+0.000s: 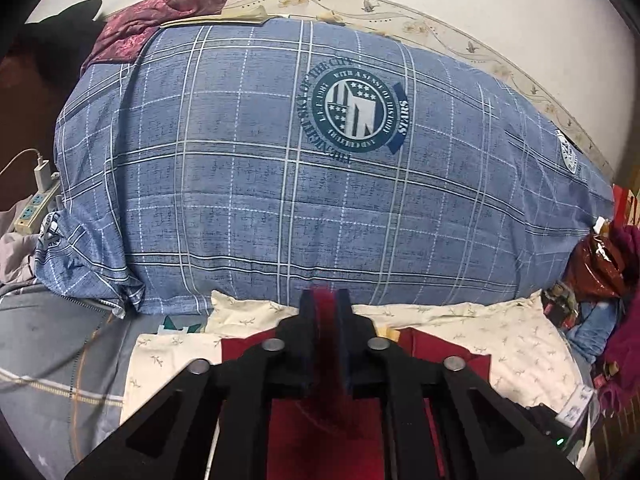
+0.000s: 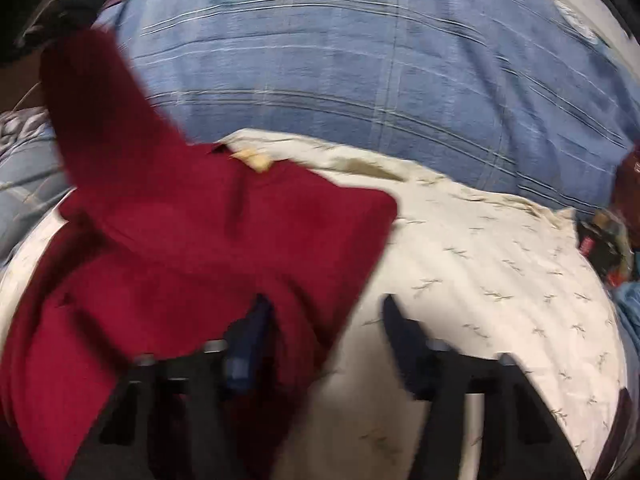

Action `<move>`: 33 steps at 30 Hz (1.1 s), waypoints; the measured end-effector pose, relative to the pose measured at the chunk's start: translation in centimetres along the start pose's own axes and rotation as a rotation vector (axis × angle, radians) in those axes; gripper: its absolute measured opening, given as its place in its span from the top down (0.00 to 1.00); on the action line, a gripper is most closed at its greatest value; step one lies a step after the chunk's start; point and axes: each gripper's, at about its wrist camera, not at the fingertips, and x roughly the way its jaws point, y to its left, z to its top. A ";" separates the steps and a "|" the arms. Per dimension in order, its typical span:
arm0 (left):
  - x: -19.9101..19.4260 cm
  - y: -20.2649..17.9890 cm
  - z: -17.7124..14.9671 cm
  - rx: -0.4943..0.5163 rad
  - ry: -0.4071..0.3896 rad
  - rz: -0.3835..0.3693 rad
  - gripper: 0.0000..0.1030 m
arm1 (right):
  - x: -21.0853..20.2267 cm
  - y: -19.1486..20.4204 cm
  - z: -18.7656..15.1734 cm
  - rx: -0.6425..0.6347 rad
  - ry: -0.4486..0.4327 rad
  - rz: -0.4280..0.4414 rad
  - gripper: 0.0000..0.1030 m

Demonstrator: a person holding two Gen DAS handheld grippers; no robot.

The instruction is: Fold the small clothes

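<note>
While the left gripper (image 1: 325, 300) pinches a raised fold of the red garment (image 2: 208, 248) between pressed-together fingers, the rest of the cloth lies on the cream sheet (image 2: 500, 264), toward its left edge. Right gripper (image 2: 326, 308): fingers spread, garment's lower right edge betw. them, pads not pressing it. Blue plaid quilt (image 1: 240, 168) lies along sheet's far edge.

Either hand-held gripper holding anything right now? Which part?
Left hand-held gripper is shut on a pinched fold of the red garment. Right hand-held gripper is open, its fingers straddling the garment's edge.
</note>
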 end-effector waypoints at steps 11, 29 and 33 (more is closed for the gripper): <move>4.6 3.6 -2.1 -0.089 0.134 0.031 0.87 | -2.2 -1.0 -1.2 0.024 0.012 0.194 0.35; 11.0 7.8 -10.2 -0.132 0.336 0.090 0.87 | 1.1 0.9 -2.0 -0.013 0.052 0.082 0.38; 8.9 6.7 -7.9 -0.099 0.239 0.087 0.90 | 1.3 -0.7 -1.6 0.092 0.025 0.073 0.82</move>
